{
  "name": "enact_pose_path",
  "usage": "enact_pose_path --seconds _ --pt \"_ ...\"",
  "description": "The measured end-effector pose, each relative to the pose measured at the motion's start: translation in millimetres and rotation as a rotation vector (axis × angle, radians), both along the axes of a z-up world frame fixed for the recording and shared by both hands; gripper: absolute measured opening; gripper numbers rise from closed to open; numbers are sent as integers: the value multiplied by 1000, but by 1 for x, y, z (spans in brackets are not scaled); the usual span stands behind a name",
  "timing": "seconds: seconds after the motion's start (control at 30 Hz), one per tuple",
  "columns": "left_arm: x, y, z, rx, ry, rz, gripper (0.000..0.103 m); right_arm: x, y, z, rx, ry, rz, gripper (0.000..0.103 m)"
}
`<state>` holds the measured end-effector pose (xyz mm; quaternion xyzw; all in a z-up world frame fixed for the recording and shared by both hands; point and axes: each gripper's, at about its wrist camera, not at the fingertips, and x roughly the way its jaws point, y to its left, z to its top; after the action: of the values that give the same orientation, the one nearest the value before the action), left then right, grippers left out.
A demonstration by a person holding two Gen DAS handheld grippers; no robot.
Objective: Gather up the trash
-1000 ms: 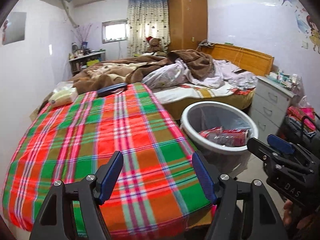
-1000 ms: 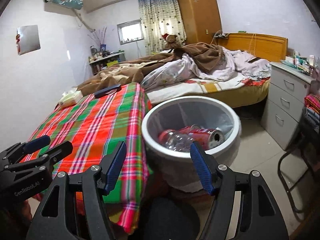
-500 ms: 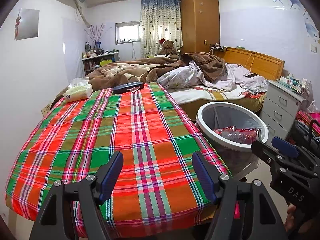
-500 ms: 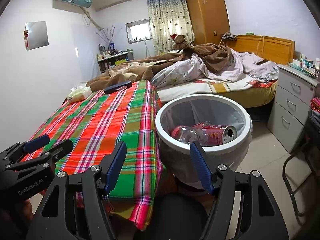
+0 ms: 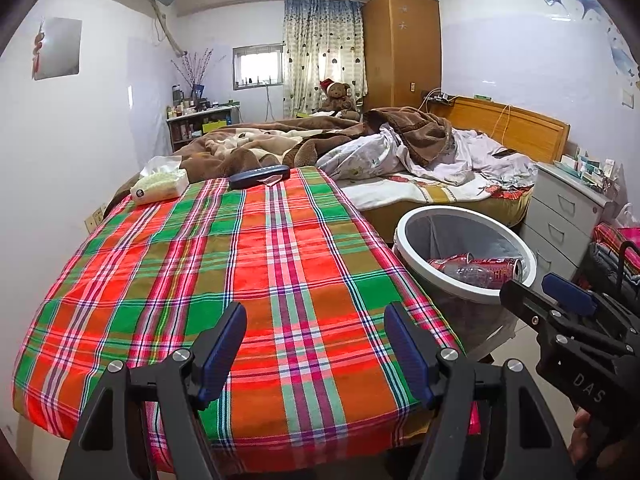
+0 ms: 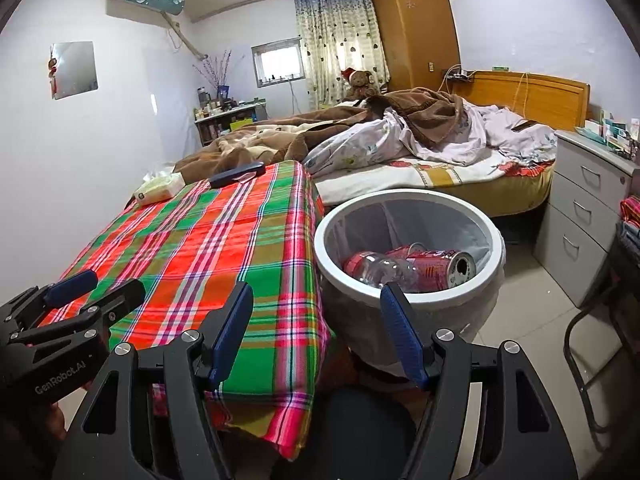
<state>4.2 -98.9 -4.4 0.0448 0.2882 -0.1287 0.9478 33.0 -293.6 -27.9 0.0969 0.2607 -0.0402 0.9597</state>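
Both my grippers, left gripper and right gripper, hang spread wide, holding nothing. Trash already lies in the white bin beside the table: red cans and a clear bottle. On the plaid cloth I see only a tissue pack and a dark case, with perhaps a scrap beside it. I risk mistaking those belongings for trash, or knocking the bin with my right fingers.

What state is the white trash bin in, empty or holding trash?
Holding trash. The white bin contains red cans and a clear plastic bottle, lying low inside, well below the rim.
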Motion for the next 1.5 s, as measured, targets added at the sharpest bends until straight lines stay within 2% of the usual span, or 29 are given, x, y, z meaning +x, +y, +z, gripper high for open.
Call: enact_pose_path --seconds 1.5 --pt "-5 10 5 -9 -8 12 71 -2 4 4 -1 -9 3 68"
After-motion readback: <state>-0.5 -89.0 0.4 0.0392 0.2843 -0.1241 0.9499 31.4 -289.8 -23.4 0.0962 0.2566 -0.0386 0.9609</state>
